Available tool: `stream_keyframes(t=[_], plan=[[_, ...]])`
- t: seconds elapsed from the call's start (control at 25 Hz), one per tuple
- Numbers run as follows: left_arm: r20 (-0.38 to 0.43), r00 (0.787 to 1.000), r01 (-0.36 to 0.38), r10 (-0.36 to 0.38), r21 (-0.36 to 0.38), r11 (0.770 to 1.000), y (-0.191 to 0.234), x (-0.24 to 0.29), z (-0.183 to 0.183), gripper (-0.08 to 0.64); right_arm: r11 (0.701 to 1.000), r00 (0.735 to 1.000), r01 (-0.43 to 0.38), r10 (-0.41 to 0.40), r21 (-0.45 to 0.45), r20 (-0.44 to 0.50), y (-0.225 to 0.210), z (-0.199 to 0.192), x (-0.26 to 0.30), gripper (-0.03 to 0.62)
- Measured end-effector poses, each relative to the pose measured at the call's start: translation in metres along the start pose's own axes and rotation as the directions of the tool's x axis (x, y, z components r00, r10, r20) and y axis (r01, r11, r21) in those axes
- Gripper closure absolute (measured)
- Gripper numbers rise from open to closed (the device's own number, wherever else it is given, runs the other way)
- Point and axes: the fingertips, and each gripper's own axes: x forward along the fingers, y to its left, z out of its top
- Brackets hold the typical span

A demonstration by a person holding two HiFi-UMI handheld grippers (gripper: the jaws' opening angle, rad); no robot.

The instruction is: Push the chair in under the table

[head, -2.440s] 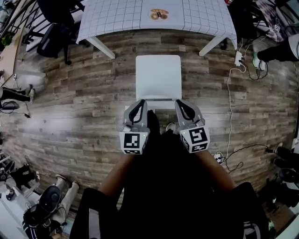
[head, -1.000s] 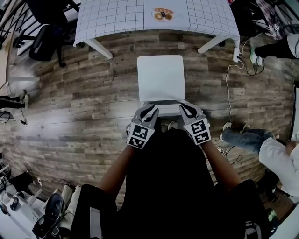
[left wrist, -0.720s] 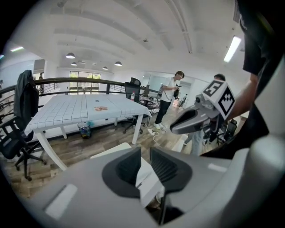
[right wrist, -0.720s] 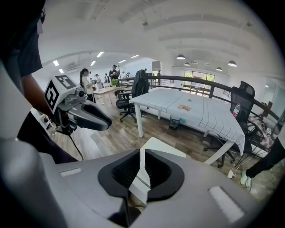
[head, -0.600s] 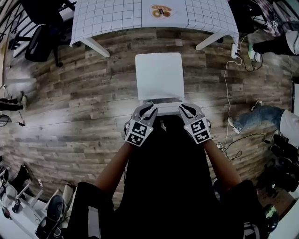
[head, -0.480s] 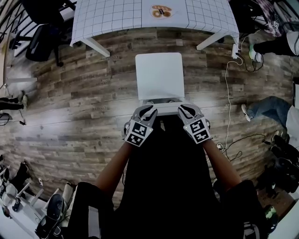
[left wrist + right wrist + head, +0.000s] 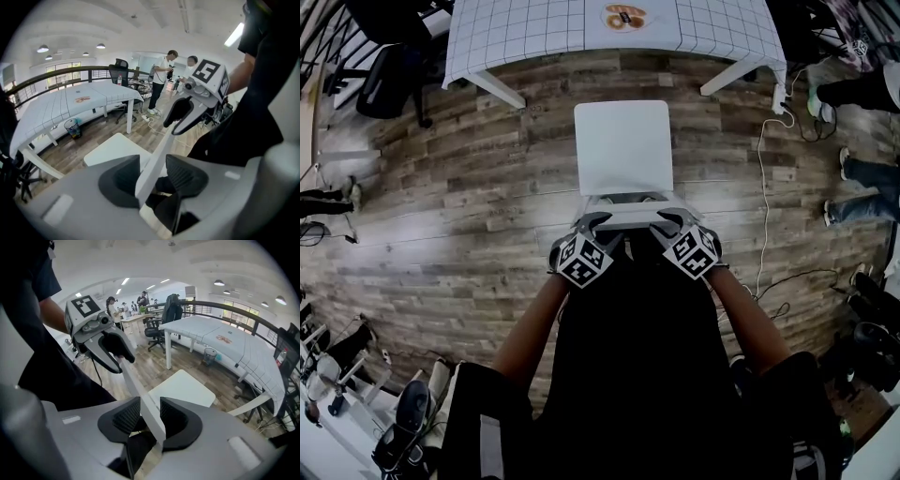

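A white chair, its seat (image 7: 623,147) toward the table, stands on the wood floor a little short of the grid-cloth table (image 7: 534,33). Its thin white backrest rail (image 7: 623,212) is nearest me. My left gripper (image 7: 600,225) straddles the rail's left part and my right gripper (image 7: 661,223) its right part. In the left gripper view the backrest rail (image 7: 161,145) runs between the jaws of the left gripper (image 7: 152,176), which are opening. The right gripper (image 7: 150,420) jaws are opening too, with the backrest rail (image 7: 133,385) between the pads and a slight gap on both sides.
A black office chair (image 7: 389,70) stands at the table's left end. A power strip with a white cable (image 7: 764,169) lies on the floor to the right, near people's legs (image 7: 862,173). A small bin (image 7: 72,127) sits under the table. A round item (image 7: 623,16) lies on the tabletop.
Both grippers have sunk onto the backrest's top rail and tipped further downward. Their jaws, nearly shut before, have spread and now straddle the rail.
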Motion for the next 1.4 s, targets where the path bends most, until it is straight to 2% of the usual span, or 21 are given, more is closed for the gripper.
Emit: stream_keyframes(t=[0.16,0.24,0.4,0.52,0.64,0.76,0.8,0.92,1.04,1.16,1.28,1.4], plan=[[-0.043,0.999,0.008,-0.006,0.041,0.999,0.000,0.007,0.000,0.356,0.992,0.996,-0.031,0.021,-0.121,-0.083,0.005,-0.015,0.011,0.428],[-0.086,0.996,0.016,-0.007,0.102,0.995,-0.001,0.011,-0.002,0.349,0.981,0.992,-0.039,0.015,-0.189,-0.124,0.005,-0.021,0.015,0.420],[-0.187,0.982,0.052,-0.002,0.262,0.964,-0.008,0.025,-0.009,0.347,0.955,0.979,-0.068,0.009,-0.290,-0.202,0.004,-0.035,0.025,0.411],[-0.249,0.968,0.114,-0.038,0.302,0.947,-0.018,0.040,-0.009,0.347,0.933,0.966,-0.089,-0.005,-0.347,-0.260,0.003,-0.043,0.032,0.411],[-0.327,0.944,0.158,-0.049,0.317,0.935,-0.023,0.055,-0.015,0.348,0.919,0.950,-0.121,-0.002,-0.375,-0.312,0.007,-0.048,0.041,0.411],[-0.439,0.898,0.189,-0.030,0.323,0.927,-0.022,0.065,-0.037,0.351,0.910,0.938,-0.147,0.003,-0.388,-0.347,0.010,-0.049,0.049,0.411],[-0.458,0.889,0.194,-0.025,0.326,0.925,-0.022,0.067,-0.043,0.351,0.902,0.933,-0.154,-0.001,-0.403,-0.360,0.010,-0.051,0.051,0.411],[-0.464,0.886,0.186,-0.003,0.349,0.918,-0.018,0.071,-0.050,0.359,0.880,0.922,-0.161,-0.028,-0.448,-0.387,0.008,-0.059,0.061,0.410],[-0.476,0.879,0.178,0.021,0.368,0.912,-0.014,0.076,-0.055,0.378,0.878,0.909,-0.152,-0.056,-0.454,-0.413,0.005,-0.064,0.066,0.420],[-0.499,0.863,0.155,0.082,0.415,0.897,-0.006,0.085,-0.062,0.421,0.871,0.893,-0.138,-0.096,-0.471,-0.440,0.000,-0.068,0.069,0.437],[-0.511,0.849,0.129,0.135,0.448,0.885,0.002,0.088,-0.065,0.468,0.867,0.892,-0.103,-0.136,-0.487,-0.432,-0.006,-0.066,0.072,0.502],[-0.521,0.844,0.137,0.130,0.443,0.886,0.001,0.090,-0.065,0.468,0.860,0.881,-0.092,-0.164,-0.501,-0.443,-0.009,-0.069,0.073,0.506]])
